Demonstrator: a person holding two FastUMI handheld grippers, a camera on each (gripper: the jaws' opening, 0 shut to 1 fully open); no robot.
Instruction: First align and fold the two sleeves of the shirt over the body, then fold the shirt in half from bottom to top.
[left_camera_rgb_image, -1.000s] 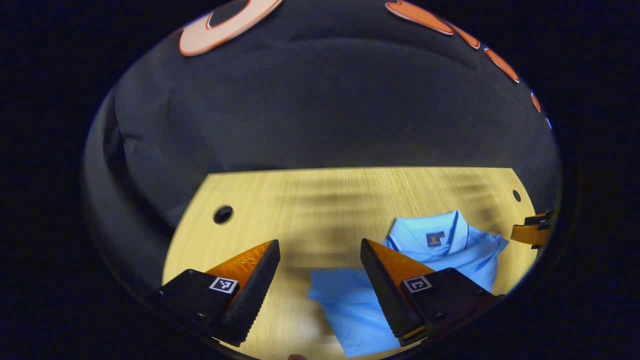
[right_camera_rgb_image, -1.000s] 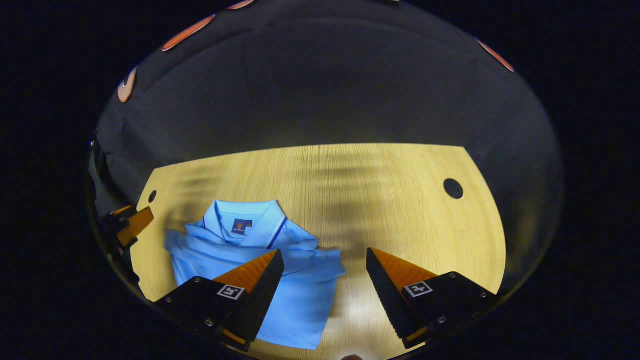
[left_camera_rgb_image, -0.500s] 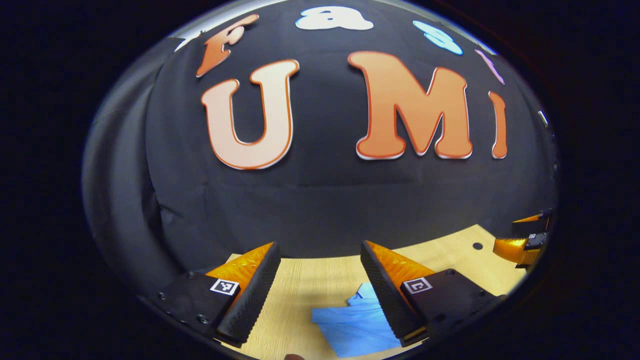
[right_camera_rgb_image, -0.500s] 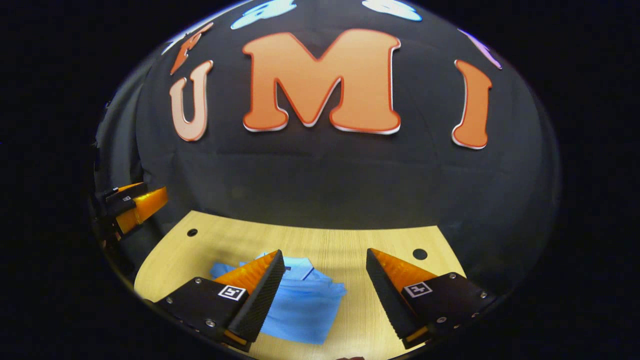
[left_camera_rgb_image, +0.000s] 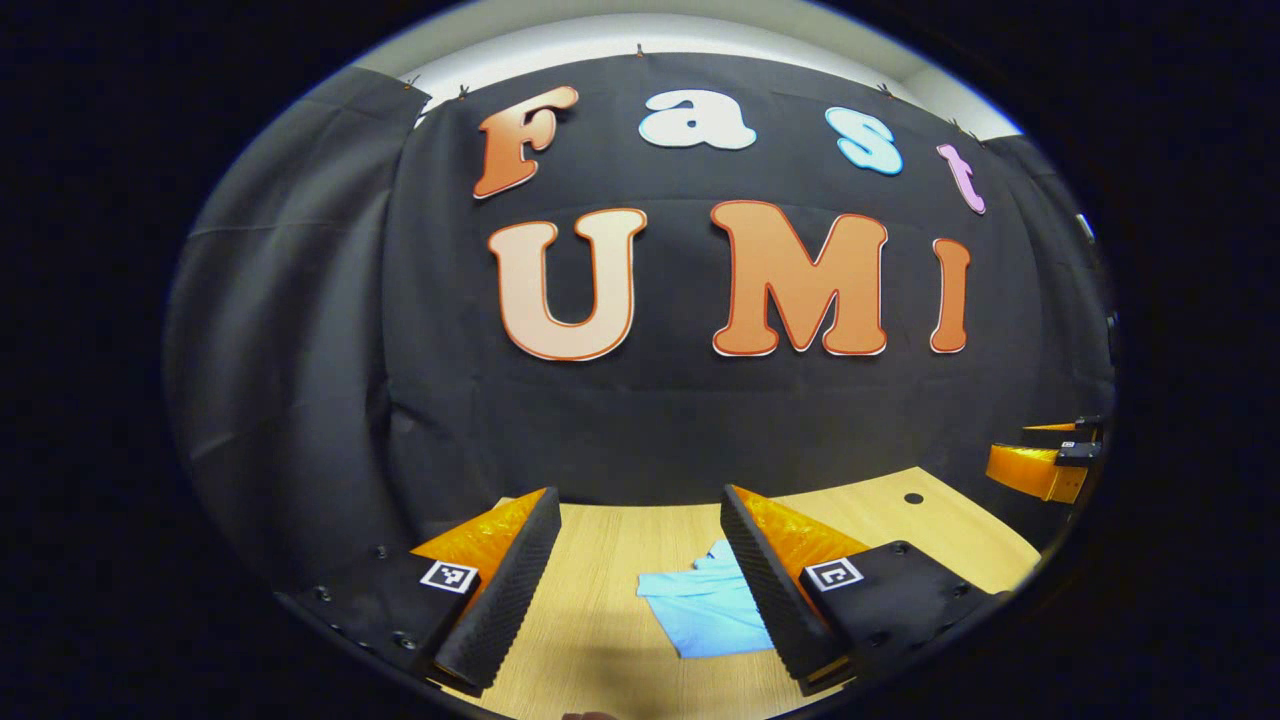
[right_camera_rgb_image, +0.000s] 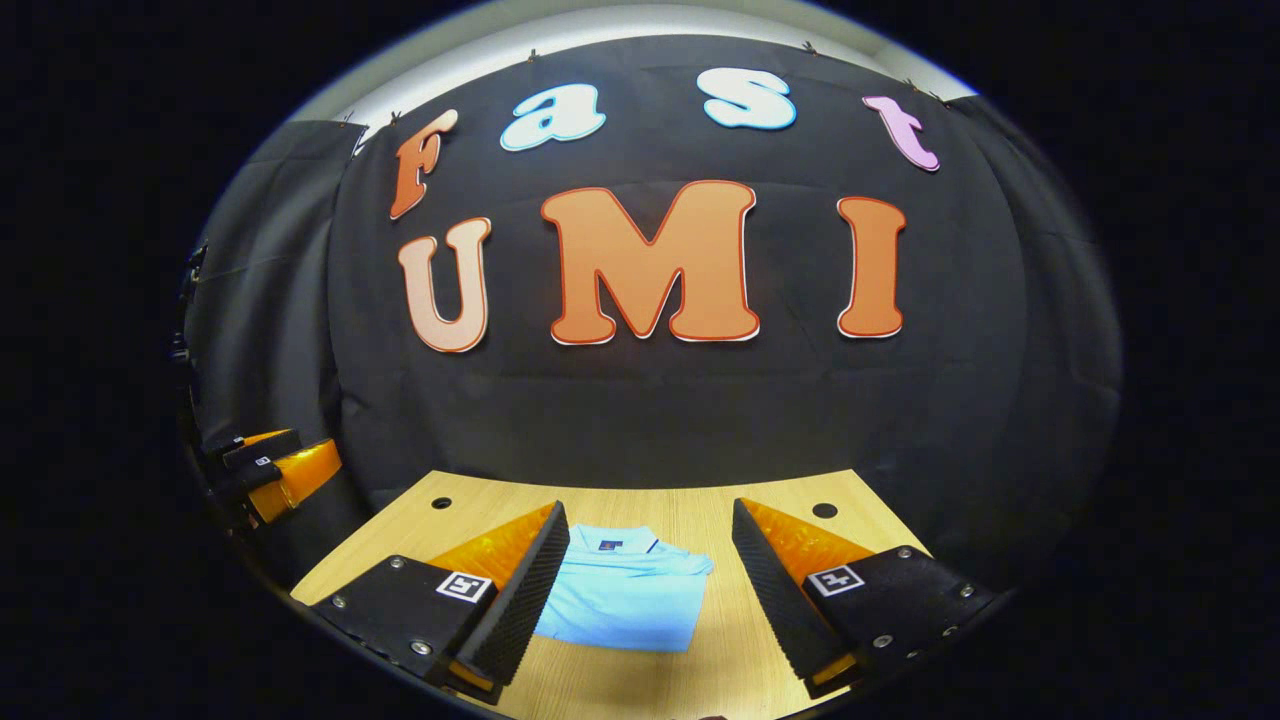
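Two grippers hang above a wooden table, fingers spread apart and holding nothing: left gripper, right gripper. A folded light-blue shirt lies flat mid-table, collar toward the black cloth wall, with bare wood all round; its small neck label is unreadable. Two round holes sit near the far edge

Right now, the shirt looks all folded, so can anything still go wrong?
Maybe two small things. The folded shirt lies loose on the table with both grippers open and lifted off it, so a bump could undo the fold. Also, the left gripper and right gripper hang just above it, and a dip could snag the collar.
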